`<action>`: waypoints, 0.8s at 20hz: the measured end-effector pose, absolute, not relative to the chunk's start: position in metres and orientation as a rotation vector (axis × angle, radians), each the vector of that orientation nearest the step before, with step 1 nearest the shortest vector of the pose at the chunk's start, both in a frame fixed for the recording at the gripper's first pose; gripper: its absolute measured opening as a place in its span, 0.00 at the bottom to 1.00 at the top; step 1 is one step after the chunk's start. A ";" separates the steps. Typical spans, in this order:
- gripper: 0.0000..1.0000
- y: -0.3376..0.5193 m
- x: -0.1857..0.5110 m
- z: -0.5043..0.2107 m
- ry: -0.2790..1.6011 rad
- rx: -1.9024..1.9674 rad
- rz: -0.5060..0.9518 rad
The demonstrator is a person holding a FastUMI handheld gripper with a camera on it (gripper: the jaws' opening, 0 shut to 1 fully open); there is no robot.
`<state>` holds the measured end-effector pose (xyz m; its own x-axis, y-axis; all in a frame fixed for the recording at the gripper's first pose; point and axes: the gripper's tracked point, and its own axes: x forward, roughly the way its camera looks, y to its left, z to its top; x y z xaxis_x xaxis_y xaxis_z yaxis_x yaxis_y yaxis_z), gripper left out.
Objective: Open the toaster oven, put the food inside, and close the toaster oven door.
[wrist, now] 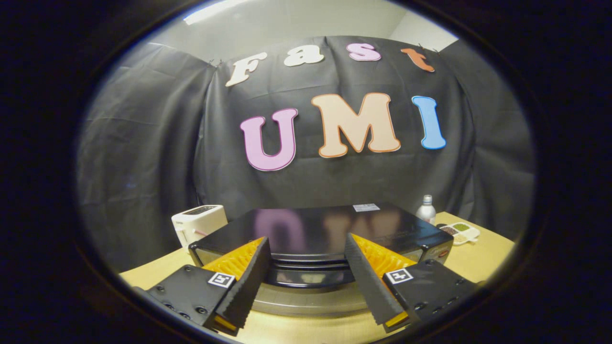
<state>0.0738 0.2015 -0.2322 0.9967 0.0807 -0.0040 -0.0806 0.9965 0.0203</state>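
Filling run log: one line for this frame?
gripper: open, holding nothing | toaster oven: just ahead of fingers, door handle between them | food: not placed
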 end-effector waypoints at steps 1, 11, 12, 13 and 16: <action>0.96 0.201 0.070 -0.233 0.005 0.016 0.081; 0.95 0.199 0.025 -0.244 0.007 0.021 0.104; 0.95 0.199 0.019 -0.246 0.013 0.022 0.107; 0.95 0.199 0.014 -0.248 0.017 0.022 0.110; 0.94 0.197 -0.004 -0.258 0.040 0.022 0.116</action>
